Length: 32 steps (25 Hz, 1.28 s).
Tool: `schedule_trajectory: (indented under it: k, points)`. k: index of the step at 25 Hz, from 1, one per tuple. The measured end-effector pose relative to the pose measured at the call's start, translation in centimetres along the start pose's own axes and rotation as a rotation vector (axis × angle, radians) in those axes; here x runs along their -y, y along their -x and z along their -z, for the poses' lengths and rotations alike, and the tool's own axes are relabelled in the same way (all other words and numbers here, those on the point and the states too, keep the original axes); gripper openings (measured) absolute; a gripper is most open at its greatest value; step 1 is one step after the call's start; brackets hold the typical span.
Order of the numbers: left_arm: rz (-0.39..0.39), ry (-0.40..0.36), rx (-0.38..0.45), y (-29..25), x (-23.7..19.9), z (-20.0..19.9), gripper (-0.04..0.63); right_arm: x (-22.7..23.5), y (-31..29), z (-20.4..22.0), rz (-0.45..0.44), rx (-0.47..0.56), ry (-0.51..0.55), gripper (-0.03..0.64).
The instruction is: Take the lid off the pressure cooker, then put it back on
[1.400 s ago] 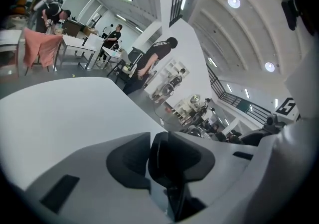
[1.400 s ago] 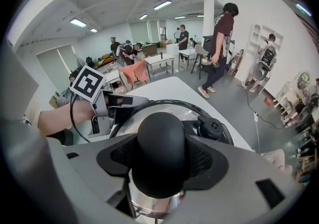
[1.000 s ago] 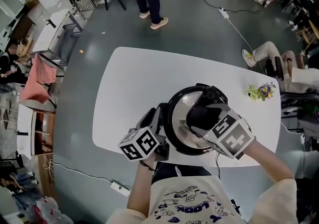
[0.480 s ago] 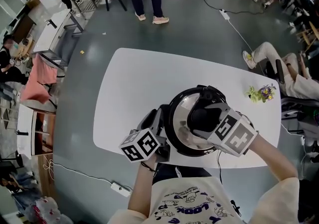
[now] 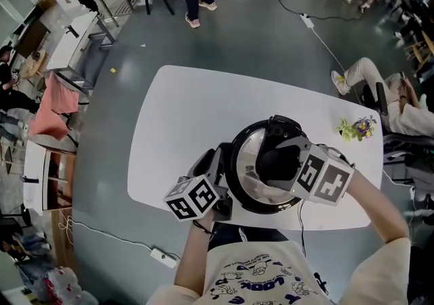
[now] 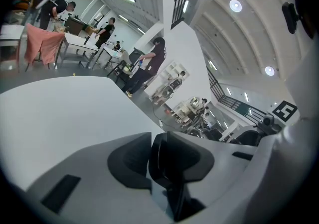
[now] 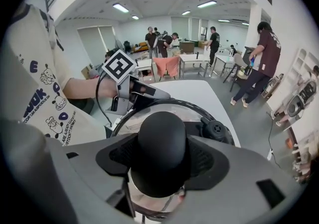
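Steel lid (image 5: 249, 151) is seated on the pressure cooker (image 5: 261, 207), and the near edge of the white counter (image 5: 183, 114) runs just beside the cooker. Our right tongs (image 7: 160, 163) are clamped on the black knob (image 7: 160, 133) on top of the cooker. The left tongs (image 6: 152, 162) pinch the side handle (image 6: 168, 157) on the cooker's left to brace it. Looks like the twist step to us, though whether it's unlocking or re-locking we can't say. Next move probably wants a steady right-wrist roll with the left holding firm, so the cooker doesn't spin along.
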<state>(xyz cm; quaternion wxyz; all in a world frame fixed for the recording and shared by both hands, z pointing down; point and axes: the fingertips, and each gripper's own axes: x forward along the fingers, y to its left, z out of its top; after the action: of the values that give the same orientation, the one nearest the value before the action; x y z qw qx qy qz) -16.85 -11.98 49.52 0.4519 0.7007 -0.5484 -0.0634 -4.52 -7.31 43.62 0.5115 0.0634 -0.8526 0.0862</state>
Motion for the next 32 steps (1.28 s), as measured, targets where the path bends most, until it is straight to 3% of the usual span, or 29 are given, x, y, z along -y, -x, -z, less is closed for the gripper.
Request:
schedule_trajectory:
  k: [6,16,26,29,32]
  points:
    - [0.000,-0.007,-0.001,0.2,0.1,0.1,0.110,-0.4,0.0,0.0,-0.053,0.000,0.104,0.310]
    - [-0.008,-0.025,0.003,0.1,0.1,0.1,0.112,-0.3,0.0,0.1,-0.033,0.005,0.076,0.308]
    - [-0.036,-0.102,0.017,0.6,0.7,-0.3,0.114,-0.4,0.7,0.2,-0.002,0.136,0.053,0.317]
    - [-0.045,-0.143,0.035,1.2,1.1,-1.1,0.115,-0.2,1.3,-0.4,0.037,0.206,0.029,0.404]
    - [-0.056,-0.204,0.067,1.9,1.9,-2.2,0.115,-0.5,2.5,-1.2,0.054,0.313,-0.008,0.411]
